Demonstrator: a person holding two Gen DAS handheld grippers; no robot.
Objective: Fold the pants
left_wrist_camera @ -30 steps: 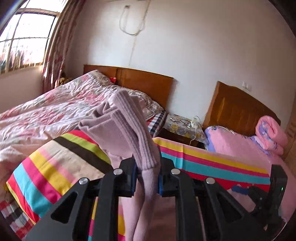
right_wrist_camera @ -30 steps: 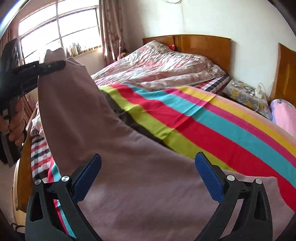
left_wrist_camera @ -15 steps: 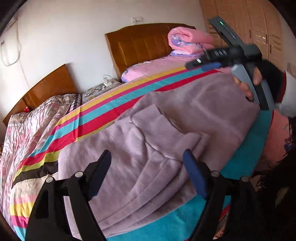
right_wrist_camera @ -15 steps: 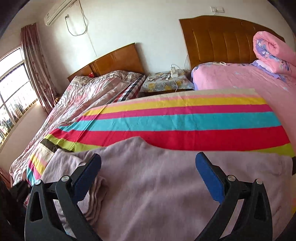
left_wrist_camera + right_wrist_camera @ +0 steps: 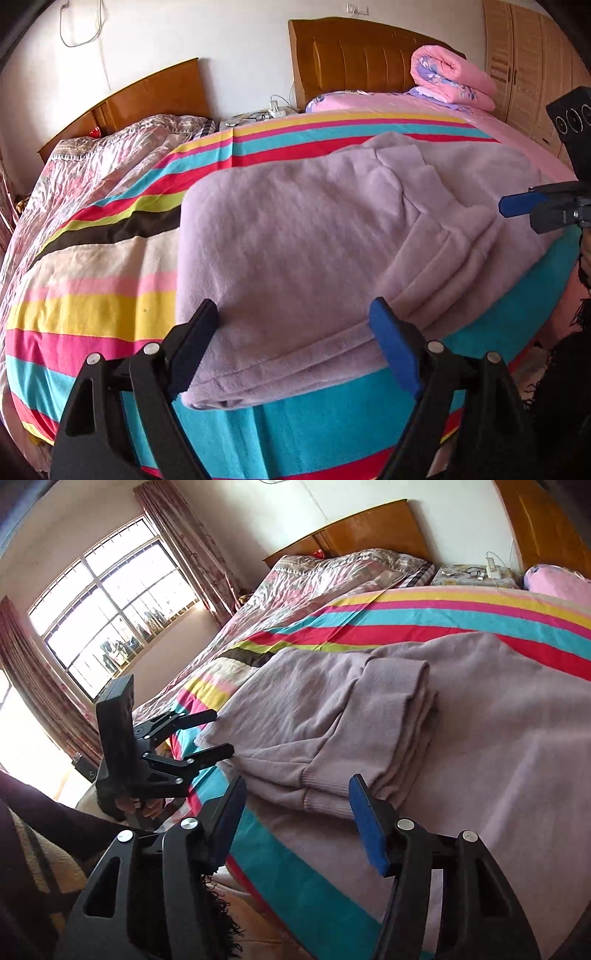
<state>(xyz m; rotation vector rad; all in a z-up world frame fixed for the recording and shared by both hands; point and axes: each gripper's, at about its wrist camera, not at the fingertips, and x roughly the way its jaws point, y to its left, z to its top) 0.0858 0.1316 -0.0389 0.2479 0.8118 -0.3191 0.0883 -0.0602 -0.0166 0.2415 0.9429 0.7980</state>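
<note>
The lilac pants [image 5: 314,229] lie folded on the striped bedsheet [image 5: 92,314], legs doubled over the upper part. My left gripper [image 5: 295,321] is open, just above the near folded edge, which lies between its fingers without touching the pads. From the right wrist view it [image 5: 221,733] hovers open at the pants' left corner. My right gripper [image 5: 295,808] stands over the ribbed cuffs [image 5: 321,792]; its jaws are closing, and the cuffs lie just ahead of the pads, untouched. In the left wrist view only one blue fingertip [image 5: 517,204] of it shows at the right edge.
A second bed with a floral quilt [image 5: 110,155] adjoins on the left. A nightstand [image 5: 472,574] with cables sits between the headboards. A rolled pink quilt [image 5: 450,79] lies at the far headboard, beside a wardrobe [image 5: 524,55]. A person's hand [image 5: 144,806] holds the left gripper.
My left gripper was shut on the raised pant legs; it has let go and dropped low, and the pants now lie folded. My right gripper has swung to the cuffs and narrowed.
</note>
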